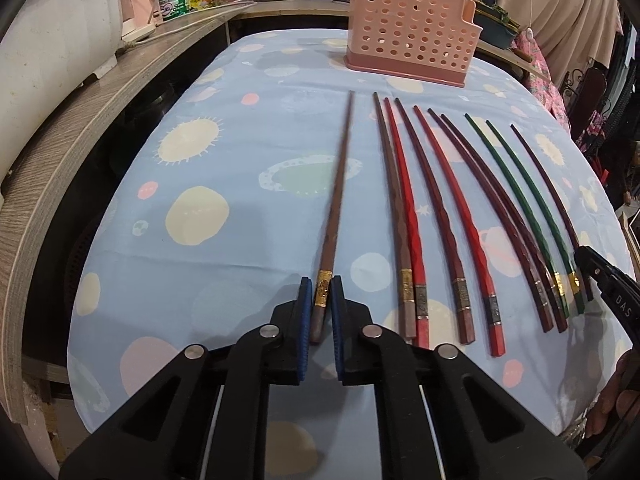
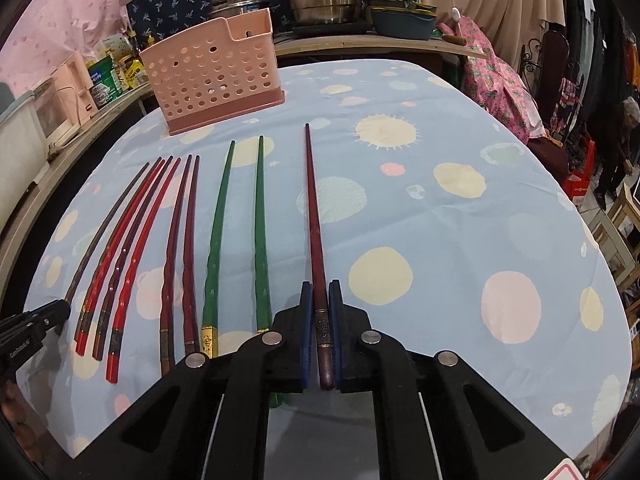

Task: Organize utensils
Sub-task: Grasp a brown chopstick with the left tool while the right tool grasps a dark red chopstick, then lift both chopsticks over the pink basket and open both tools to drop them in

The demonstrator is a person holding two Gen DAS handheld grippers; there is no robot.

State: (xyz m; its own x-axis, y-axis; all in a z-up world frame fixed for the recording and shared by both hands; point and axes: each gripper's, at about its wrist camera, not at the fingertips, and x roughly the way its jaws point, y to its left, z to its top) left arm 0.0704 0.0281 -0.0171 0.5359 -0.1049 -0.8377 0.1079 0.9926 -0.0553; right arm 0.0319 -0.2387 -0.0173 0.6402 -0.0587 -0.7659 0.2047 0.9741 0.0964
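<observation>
Blue-padded, the left gripper (image 1: 322,292) was clamped on a brown chopstick (image 1: 338,196); the right gripper (image 2: 320,312) likewise pinched a maroon chopstick (image 2: 312,216). Red, dark and green chopsticks (image 1: 516,196) lay between them on the patterned tablecloth (image 1: 200,160), a pink perforated holder (image 1: 412,36) standing beyond, nothing blocking it.
</observation>
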